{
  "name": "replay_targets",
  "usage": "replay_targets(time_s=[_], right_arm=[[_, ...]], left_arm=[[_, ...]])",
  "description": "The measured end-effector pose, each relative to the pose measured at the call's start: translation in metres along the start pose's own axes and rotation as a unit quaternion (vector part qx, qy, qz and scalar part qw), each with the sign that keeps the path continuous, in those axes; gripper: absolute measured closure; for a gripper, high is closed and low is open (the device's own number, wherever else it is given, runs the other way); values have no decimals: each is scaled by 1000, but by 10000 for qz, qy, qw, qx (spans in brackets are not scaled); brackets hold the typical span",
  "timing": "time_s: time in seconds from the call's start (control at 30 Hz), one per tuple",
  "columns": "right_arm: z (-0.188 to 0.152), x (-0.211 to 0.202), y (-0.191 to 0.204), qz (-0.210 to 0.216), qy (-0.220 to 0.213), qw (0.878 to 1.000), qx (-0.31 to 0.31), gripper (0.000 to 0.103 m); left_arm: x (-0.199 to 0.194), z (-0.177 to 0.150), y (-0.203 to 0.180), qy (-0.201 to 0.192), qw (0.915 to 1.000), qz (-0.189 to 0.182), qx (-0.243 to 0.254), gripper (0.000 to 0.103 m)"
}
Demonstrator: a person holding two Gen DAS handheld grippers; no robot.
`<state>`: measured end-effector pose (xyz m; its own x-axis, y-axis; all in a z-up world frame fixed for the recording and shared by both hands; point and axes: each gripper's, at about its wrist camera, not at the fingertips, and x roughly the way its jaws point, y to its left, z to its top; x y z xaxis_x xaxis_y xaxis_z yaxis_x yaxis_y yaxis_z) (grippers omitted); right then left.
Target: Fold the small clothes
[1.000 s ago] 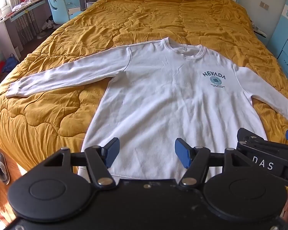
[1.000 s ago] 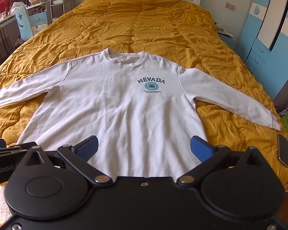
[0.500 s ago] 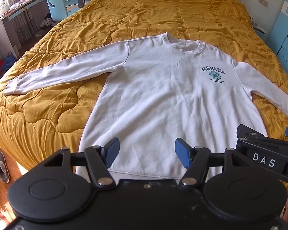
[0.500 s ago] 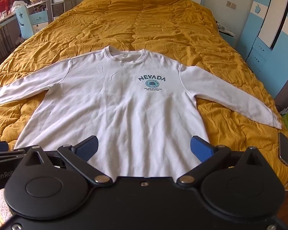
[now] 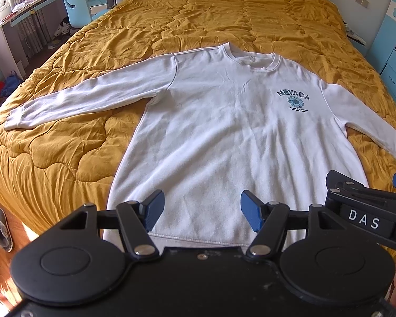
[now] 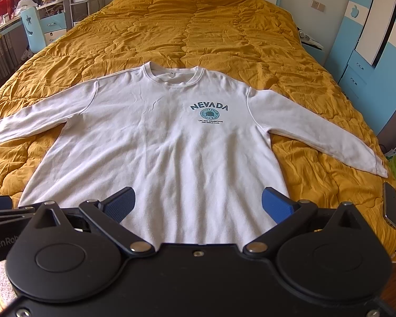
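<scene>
A white long-sleeved sweatshirt (image 5: 224, 132) (image 6: 161, 142) with a dark "NEVADA" print lies flat, front up, on a mustard-yellow quilt (image 5: 66, 142) (image 6: 224, 31), both sleeves spread out sideways. Its hem is nearest me. My left gripper (image 5: 202, 211) hovers open above the hem, left of centre, with nothing between its blue pads. My right gripper (image 6: 198, 206) is open too, wider, above the hem toward the right side. Each gripper's black body shows at the edge of the other's view.
A dark phone (image 6: 390, 206) lies on the quilt's right edge near the right cuff. Slippers (image 5: 0, 227) sit on the wooden floor at left. A desk and blue chair (image 5: 74, 8) stand far left; blue cabinets (image 6: 369, 52) line the right wall.
Both grippers have edged slightly forward and lower over the hem, so the sweatshirt sits a little lower and larger in view. The jaws keep the same opening.
</scene>
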<state>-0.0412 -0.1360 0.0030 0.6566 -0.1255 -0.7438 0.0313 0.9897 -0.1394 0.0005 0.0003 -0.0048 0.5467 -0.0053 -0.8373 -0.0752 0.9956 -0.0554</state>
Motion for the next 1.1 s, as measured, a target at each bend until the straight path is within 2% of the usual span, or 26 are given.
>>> replay_targets(time_s=[1.1], right_arm=[[-1,4,2,17,60,10000,-22,0]], left_arm=[[4,0,3,73,10000,-12,-57,35]])
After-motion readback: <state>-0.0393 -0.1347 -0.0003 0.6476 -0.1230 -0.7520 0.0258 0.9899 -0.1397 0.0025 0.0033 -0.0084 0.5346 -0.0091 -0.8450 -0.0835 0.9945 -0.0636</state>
